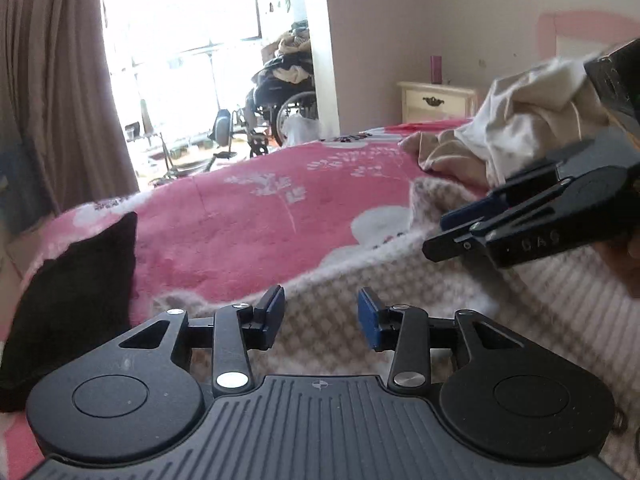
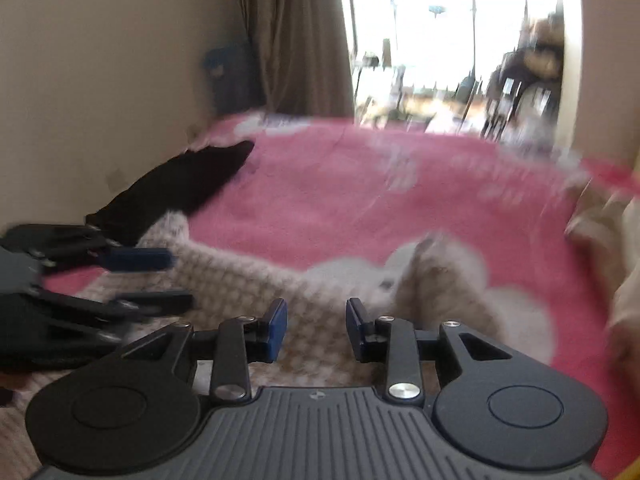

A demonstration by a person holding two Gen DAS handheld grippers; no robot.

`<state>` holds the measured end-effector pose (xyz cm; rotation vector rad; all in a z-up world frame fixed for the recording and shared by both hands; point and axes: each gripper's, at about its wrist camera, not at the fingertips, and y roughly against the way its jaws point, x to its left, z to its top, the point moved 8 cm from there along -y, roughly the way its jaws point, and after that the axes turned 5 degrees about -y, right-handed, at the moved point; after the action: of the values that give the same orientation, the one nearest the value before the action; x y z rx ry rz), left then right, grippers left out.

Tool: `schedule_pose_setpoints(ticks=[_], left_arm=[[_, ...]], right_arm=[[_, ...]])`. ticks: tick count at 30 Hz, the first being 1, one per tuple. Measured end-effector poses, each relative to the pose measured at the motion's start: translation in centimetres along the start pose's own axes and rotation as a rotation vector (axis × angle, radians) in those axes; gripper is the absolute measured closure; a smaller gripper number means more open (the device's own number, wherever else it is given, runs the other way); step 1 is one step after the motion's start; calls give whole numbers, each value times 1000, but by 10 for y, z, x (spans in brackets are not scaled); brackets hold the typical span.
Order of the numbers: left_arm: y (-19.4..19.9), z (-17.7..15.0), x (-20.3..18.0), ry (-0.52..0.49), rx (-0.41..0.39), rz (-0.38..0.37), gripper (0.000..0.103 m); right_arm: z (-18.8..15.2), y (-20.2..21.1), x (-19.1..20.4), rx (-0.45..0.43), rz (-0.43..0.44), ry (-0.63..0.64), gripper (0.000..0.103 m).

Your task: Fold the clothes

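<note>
Knitwear time: a cream checked sweater (image 1: 400,280) lies spread on the pink bed (image 1: 240,216), and both tools hover just over it. Left tool (image 1: 320,314) is released, nothing between its pads; right tool (image 2: 316,326) likewise. Judged step: choosing grips. Next, each must pinch an edge cleanly for 1 fold.

Bedroom. Walls (image 1: 380,20) plain beige. Window (image 1: 180,40) at 11 o'clock, strongly overexposed, daylight flooding in. Brown curtain (image 1: 52,80) at 10 o'clock, drawn aside. Wheelchair (image 1: 280,100) at 12 o'clock, piled with items. Cream nightstand (image 1: 436,100) at 1 o'clock against the wall, dark-red object on top. Bed (image 1: 248,220) under a pink floral blanket fills the centre.
</note>
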<state>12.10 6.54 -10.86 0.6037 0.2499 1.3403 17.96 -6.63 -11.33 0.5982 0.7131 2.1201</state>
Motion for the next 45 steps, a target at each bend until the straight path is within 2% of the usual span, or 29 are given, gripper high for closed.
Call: schedule_pose_setpoints(ticks=[2, 3, 6, 11, 20, 27, 30, 33, 36, 39, 42, 45], left_arm=[[-26, -14, 2, -21, 85, 22, 62], [-37, -23, 3, -34, 115, 36, 61], [-43, -31, 6, -26, 74, 52, 60], [-55, -26, 20, 43, 68, 45, 58], [-76, -21, 27, 25, 59, 93, 56], [-64, -22, 24, -61, 48, 107, 55], [-58, -26, 30, -55, 53, 94, 55], [-57, -25, 30, -48, 63, 101, 55], [-52, -21, 30, -37, 77, 115, 54], [-41, -20, 32, 2, 72, 113, 52], [-29, -20, 32, 21, 71, 109, 52], [-15, -19, 32, 47, 70, 96, 52]], right_arm=[[-12, -19, -2, 75, -26, 22, 72], [-14, -26, -3, 85, -37, 26, 72], [-9, -37, -4, 42, -63, 25, 72], [0, -50, -11, 24, -82, 24, 72], [9, -70, -15, -35, -122, 89, 73], [1, -48, -23, -23, -94, 208, 72], [0, -40, -39, -11, -53, 111, 72], [4, -32, -51, -7, 7, -62, 72], [13, -12, -59, -60, 69, -236, 71], [16, 4, -66, -86, 67, -298, 71], [14, 18, -75, -84, 29, -329, 70], [12, 42, -82, -91, 42, -396, 69]])
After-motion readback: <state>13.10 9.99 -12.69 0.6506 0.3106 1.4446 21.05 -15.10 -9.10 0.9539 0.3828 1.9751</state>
